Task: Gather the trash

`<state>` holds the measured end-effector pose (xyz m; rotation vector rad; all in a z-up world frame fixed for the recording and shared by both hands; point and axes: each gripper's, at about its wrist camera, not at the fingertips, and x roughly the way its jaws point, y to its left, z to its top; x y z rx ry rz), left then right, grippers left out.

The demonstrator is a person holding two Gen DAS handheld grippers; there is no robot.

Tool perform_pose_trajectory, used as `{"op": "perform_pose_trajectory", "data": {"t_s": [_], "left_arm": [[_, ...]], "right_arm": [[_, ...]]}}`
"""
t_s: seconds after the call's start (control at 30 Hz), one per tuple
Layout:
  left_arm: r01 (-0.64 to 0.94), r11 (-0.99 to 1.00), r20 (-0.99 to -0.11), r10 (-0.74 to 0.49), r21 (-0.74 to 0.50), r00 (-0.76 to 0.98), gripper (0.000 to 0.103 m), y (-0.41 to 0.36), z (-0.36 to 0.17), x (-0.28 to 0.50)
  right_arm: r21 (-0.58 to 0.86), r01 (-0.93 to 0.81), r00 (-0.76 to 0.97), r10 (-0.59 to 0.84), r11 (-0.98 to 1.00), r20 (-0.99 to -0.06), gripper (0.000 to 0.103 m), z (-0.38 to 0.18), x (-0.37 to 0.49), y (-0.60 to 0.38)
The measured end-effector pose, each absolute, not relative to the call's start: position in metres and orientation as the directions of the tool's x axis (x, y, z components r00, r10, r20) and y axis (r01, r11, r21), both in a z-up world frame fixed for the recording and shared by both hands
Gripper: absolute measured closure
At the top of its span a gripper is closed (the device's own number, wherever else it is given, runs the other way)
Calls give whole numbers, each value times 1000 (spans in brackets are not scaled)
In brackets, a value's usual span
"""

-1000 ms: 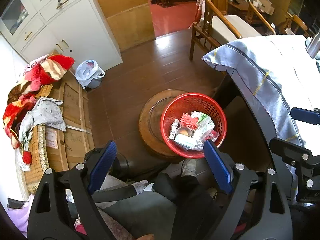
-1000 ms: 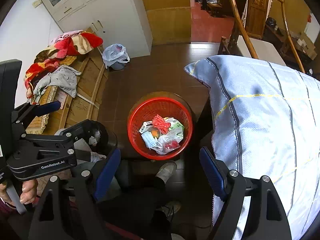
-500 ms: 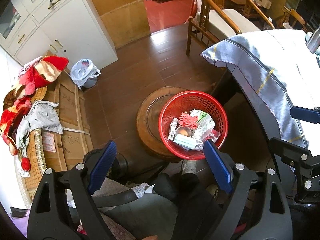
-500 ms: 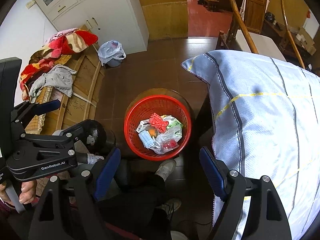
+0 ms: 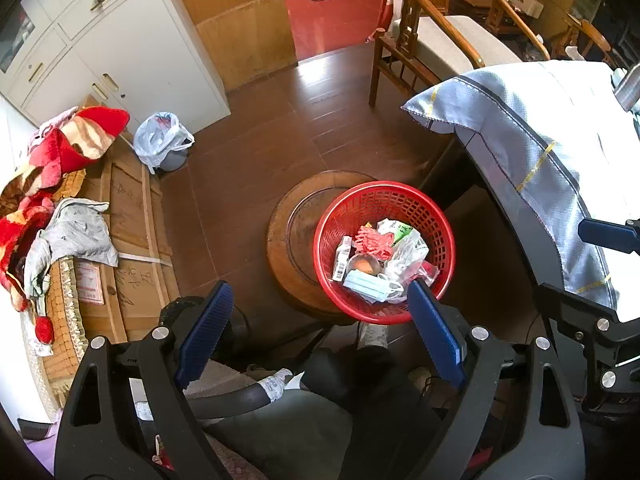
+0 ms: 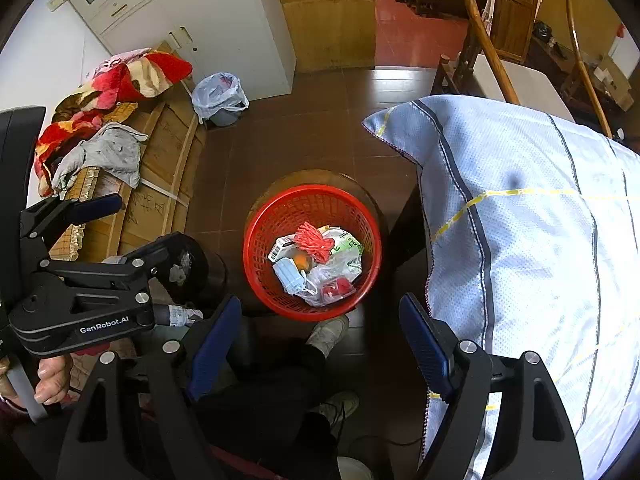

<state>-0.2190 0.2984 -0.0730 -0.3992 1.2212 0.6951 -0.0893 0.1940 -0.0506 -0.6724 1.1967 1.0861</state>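
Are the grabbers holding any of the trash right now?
No. The left gripper and the right gripper are both open with nothing between their fingers. The trash sits in the red basket.

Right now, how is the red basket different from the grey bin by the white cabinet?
The red basket is open mesh with no liner, while the grey bin is solid and lined with a pale plastic bag. The red basket sits on a round wooden stand near the draped table; the grey bin stands on the floor beside the cabinet. Both hold trash.
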Motion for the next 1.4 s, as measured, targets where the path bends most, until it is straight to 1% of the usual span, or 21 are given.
{"op": "perform_pose_trajectory", "data": {"t_s": [0.33, 1.4], "left_arm": [[-682, 729, -954, 244, 63, 173, 17, 303, -79, -216], [-691, 719, -962, 232, 71, 142, 17, 311, -88, -216]], "right_arm": [[125, -918, -13, 288, 375, -957, 23, -56, -86, 198], [133, -913, -23, 277, 385, -960, 23, -64, -84, 201]]}}
